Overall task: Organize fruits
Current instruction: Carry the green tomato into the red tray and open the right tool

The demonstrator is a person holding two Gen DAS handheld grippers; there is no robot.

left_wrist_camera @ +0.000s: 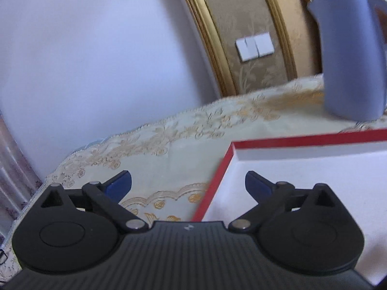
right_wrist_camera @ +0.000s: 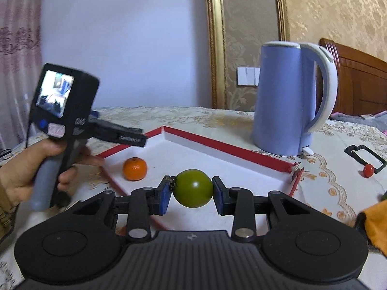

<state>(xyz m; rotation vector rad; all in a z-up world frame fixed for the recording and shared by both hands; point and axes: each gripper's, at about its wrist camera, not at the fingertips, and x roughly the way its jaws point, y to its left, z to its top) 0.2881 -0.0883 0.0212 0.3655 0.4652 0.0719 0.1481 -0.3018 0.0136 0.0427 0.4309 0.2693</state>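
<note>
Green, round, smooth-skinned fruit (right_wrist_camera: 193, 188) pinched between the blue pads (right_wrist_camera: 163, 194) of the right gripper (right_wrist_camera: 192, 191), jaws closed only as far as its sides, fruit clear of the surface and hanging over the near part of the shallow white tray with red rim (right_wrist_camera: 229, 148). Small orange tangerine (right_wrist_camera: 135, 168) already on the tray floor, left of the green one and well apart from it. Step in hand judged as carrying the green fruit in for placing. Next move likely called for: lowering until the fruit met the white floor, then parting the jaws slowly, since a round fruit may roll.

Left gripper (left_wrist_camera: 188, 184) spread wide and holding nothing, hovering over the tray's left red edge (left_wrist_camera: 212, 181), one blue pad over the embroidered cream tablecloth (left_wrist_camera: 169, 149), the other over the white floor. In the right wrist view, left gripper's black body (right_wrist_camera: 67, 106) gripped by a bare hand (right_wrist_camera: 21, 169) at the far left.

Open white floor to the right of and behind the green fruit, ample room for setting down. Red rim low, far side running near the tall lavender electric kettle with white handle (right_wrist_camera: 287, 96), just beyond it. Small red fruit (right_wrist_camera: 368, 170) far right on the cloth, touching a black rectangular frame (right_wrist_camera: 362, 155), outside the tray. Orange cloth-like thing at near right edge, unclear.
</note>
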